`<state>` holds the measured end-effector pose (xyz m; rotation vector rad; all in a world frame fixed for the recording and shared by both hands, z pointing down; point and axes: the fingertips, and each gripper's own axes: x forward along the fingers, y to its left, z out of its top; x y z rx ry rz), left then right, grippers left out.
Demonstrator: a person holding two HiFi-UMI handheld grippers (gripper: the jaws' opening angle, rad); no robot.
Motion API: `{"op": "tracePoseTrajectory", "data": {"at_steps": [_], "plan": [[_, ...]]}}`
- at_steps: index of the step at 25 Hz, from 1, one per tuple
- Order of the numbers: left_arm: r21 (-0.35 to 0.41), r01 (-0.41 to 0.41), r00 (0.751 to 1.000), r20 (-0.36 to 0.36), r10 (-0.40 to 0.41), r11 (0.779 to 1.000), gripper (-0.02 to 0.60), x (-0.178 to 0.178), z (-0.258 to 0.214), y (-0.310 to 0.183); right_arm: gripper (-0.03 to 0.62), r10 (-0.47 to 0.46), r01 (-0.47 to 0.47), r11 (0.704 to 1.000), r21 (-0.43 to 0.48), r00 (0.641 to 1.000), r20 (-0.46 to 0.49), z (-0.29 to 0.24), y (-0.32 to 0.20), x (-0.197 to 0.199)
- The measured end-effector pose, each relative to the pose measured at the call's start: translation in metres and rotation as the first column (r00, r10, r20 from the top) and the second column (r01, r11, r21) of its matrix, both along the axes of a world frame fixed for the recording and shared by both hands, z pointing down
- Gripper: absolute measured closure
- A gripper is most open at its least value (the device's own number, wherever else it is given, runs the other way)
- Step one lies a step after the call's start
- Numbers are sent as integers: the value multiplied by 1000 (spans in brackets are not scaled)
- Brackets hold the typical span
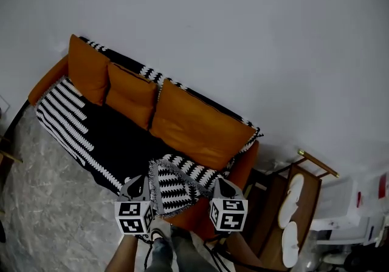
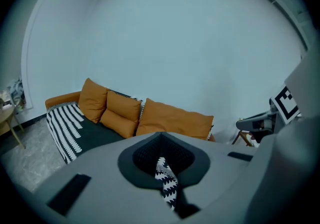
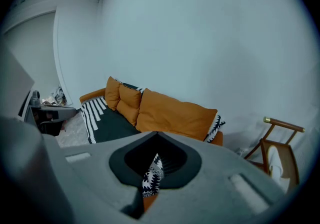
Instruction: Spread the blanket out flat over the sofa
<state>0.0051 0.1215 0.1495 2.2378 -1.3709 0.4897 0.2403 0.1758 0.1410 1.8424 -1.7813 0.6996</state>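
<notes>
At the near end of the sofa [image 1: 47, 84], the left hand-held gripper [image 1: 136, 186] and the right hand-held gripper [image 1: 223, 187] each pinch the blanket [image 1: 175, 190] by its edge; the rest covers the seat; this end seems doubled over, so uneven lowering could trap a fold, or a thin pinch could slip.

Orange sofa [image 1: 46, 86], black-and-white blanket [image 1: 115, 138] over seat and backrest, three orange cushions [image 1: 193, 124] propped against the back
</notes>
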Motion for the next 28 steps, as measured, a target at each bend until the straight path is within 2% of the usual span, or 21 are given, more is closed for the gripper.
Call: {"op": "tracePoseTrajectory", "data": {"at_steps": [5,16,21,28], "plan": [[-42,7,1000,14,-7,999,577,1,35,-11,589,-24,25,999,-33,999,24,32,-21,-3],[-76,38,998,53,-34,996,577,-1,127,-40,589,-78,83,992,-94,995,57,124,-60,-7],[-112,70,997,36,-66,991,577,-1,178,-43,589,-89,101,988,-115,991,100,170,-69,-4],[-135,84,996,34,-81,987,577,-3,221,-46,589,-108,122,983,-134,988,111,213,-80,-1]]}}
